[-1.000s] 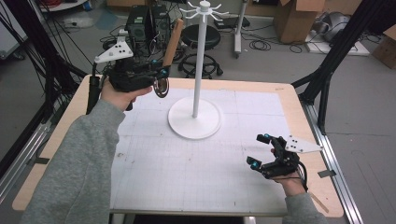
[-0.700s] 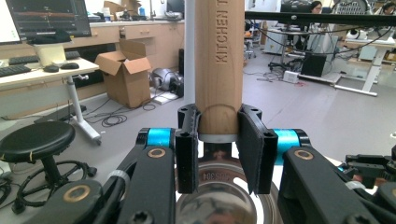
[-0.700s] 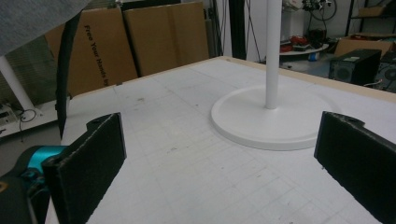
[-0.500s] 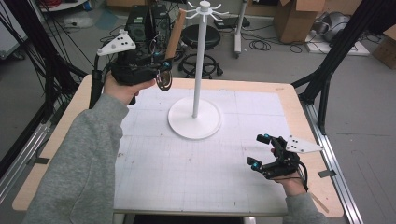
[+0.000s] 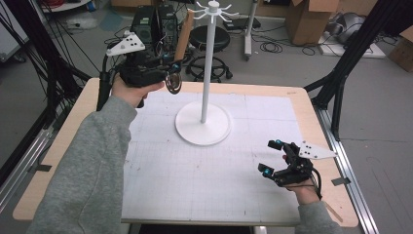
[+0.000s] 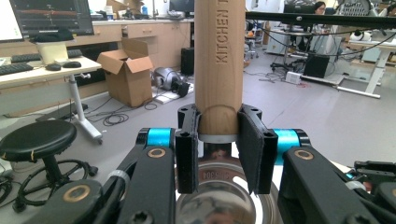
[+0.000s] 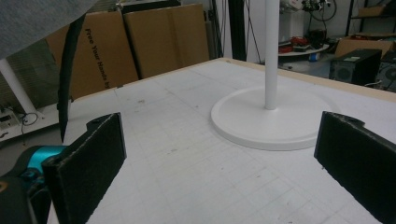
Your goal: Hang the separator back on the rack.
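Risk: left gripper (image 6: 218, 156) pinches a wooden-handled ladle (image 6: 218, 60) at the handle's base, raised beside the white hook stand (image 5: 208, 58); top-heavy handle may pivot. Right gripper (image 5: 278, 157) rests spread on table (image 5: 73, 141).

Matt wooden handle (image 6: 219, 65), glossy metal bowl (image 6: 219, 205)

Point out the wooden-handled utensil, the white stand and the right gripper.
wooden-handled utensil (image 6: 218, 60): left gripper view, middle of its wooden handle.
white stand (image 5: 208, 63): high view, midway up its pole.
right gripper (image 5: 272, 157): high view, midway between its open fingers.
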`<action>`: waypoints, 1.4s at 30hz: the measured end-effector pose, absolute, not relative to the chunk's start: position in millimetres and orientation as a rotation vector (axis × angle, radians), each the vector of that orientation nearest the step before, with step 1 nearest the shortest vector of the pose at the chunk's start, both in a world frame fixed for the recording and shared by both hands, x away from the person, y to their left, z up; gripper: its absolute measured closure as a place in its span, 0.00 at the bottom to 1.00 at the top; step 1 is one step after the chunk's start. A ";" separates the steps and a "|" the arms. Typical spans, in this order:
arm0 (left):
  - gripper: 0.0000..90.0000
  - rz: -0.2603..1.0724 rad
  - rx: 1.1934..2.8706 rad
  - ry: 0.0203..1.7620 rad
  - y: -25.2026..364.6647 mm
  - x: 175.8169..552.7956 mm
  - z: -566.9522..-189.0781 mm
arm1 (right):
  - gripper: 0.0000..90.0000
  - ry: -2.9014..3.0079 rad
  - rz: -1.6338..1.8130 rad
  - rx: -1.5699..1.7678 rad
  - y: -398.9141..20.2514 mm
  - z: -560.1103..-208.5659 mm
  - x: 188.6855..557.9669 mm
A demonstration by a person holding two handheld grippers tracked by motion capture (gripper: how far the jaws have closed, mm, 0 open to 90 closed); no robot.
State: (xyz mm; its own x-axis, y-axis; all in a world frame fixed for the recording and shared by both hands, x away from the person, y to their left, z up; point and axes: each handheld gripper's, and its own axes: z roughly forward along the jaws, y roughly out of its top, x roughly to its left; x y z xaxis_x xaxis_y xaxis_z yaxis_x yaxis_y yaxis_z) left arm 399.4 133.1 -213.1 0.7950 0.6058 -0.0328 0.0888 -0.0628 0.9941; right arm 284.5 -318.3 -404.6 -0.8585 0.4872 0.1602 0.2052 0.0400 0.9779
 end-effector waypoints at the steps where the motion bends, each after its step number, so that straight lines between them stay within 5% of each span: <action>1: 0.77 0.459 1.596 0.568 132.8 399.8 -213.5 | 0.01 2.099 1.908 0.716 -318.5 -404.6 284.5; 42: 0.77 0.431 1.602 0.572 119.2 410.7 -222.6 | 0.01 2.097 1.919 0.724 -318.6 -404.8 285.5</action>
State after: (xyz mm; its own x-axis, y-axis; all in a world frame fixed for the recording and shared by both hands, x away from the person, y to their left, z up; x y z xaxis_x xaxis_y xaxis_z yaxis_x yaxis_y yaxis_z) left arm 410.7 119.2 -222.6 0.8028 0.5936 -0.0555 0.1106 -0.0569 0.9922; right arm 285.5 -318.6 -404.8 -0.8580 0.4841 0.1717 0.2138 0.0328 0.9763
